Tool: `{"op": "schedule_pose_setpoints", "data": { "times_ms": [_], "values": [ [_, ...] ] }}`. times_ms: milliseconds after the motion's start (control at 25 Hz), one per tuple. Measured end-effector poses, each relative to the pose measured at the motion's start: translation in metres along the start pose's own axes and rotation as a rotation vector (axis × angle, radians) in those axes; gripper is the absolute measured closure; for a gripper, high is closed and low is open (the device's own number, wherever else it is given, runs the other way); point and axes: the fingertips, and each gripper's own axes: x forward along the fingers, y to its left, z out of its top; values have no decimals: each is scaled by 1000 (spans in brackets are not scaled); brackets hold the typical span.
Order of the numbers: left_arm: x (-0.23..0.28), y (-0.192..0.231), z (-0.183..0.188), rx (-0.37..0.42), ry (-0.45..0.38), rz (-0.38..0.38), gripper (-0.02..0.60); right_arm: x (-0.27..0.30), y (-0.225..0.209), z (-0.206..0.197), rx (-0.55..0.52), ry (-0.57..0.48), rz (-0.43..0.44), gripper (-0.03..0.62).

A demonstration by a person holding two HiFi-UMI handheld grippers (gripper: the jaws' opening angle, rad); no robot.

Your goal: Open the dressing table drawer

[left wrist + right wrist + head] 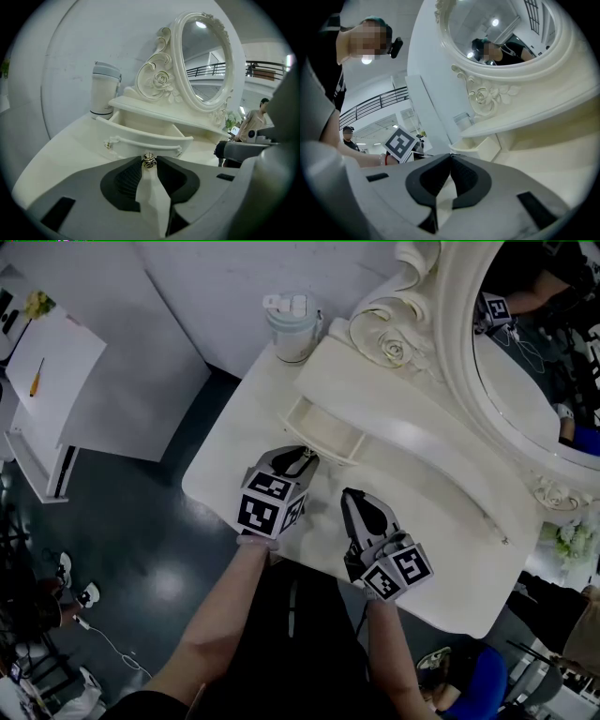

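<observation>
The small drawer (324, 433) of the cream dressing table (234, 465) stands pulled out from under the mirror shelf. In the left gripper view its curved front (140, 137) faces me, the inside bare. My left gripper (307, 461) is at the middle of that front, its jaws shut on the little metal drawer knob (149, 161). My right gripper (351, 499) rests low over the tabletop to the right of the drawer. Its fingertips (451, 156) meet with nothing between them.
A white lidded tumbler (292, 327) stands at the table's back left corner, also in the left gripper view (104, 90). The carved oval mirror (539, 371) rises behind the shelf. A white side desk (52, 381) stands on the dark floor to the left. A person (253, 123) stands at the right.
</observation>
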Motion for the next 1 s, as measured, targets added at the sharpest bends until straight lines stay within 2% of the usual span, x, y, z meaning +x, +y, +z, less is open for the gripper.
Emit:
{"op": "schedule_pose_setpoints", "data": {
  "times_ms": [400,520,800,920,1000],
  "values": [
    [-4,0,-2,-6,-16,0,461,-6,3,-3,11,-3,-6,588],
    [-8,-1,1,-13,-38,-11,376,-6,4,-2,16,-8,-5,588],
    [-30,-2,-3,21,-34,-16,374,-9,5,10,1,-23,-11,588],
    [-43,1,-1,35,-54,-6,435,-9,4,18,-18,-33,-20,588],
    [-52,2,5,30,-90,-4,510,-10,5,25,-32,-38,-25,588]
  ]
}}
